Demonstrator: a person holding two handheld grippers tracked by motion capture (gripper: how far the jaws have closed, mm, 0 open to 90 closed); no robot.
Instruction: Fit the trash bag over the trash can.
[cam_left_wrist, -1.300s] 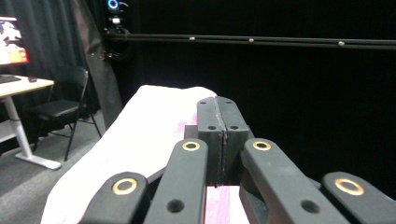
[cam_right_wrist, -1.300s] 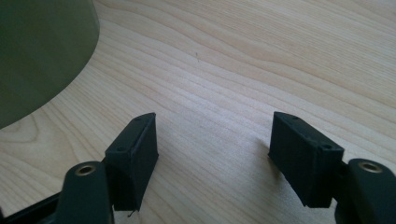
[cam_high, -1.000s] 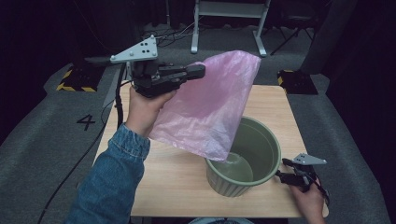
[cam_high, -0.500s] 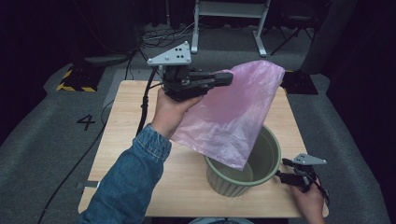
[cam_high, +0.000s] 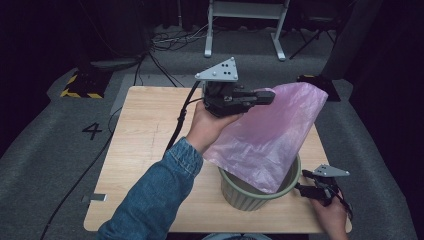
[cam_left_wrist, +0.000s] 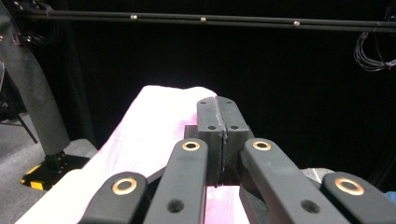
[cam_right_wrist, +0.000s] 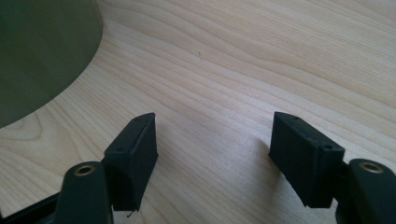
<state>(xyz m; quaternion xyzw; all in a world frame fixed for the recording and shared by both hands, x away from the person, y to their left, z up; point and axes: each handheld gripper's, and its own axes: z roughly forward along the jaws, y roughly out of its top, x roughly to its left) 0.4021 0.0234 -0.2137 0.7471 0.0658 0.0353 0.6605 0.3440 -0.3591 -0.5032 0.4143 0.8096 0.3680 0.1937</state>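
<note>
Between the left gripper's (cam_high: 267, 96) clamped fingers (cam_left_wrist: 208, 135), the pink bag's (cam_high: 270, 135) top edge; right gripper's (cam_right_wrist: 215, 158) fingers apart.

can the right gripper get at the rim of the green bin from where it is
Probably yes. The right gripper sits open on the table just beside the green bin, with bare wood between them. The pink bag hangs into the bin's mouth but leaves the near rim exposed.

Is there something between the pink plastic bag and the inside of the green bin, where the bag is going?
Nothing visible blocks it. The thin pink plastic bag, pinched in the left hand-held gripper, already hangs with its lower end inside the round green bin.
</note>
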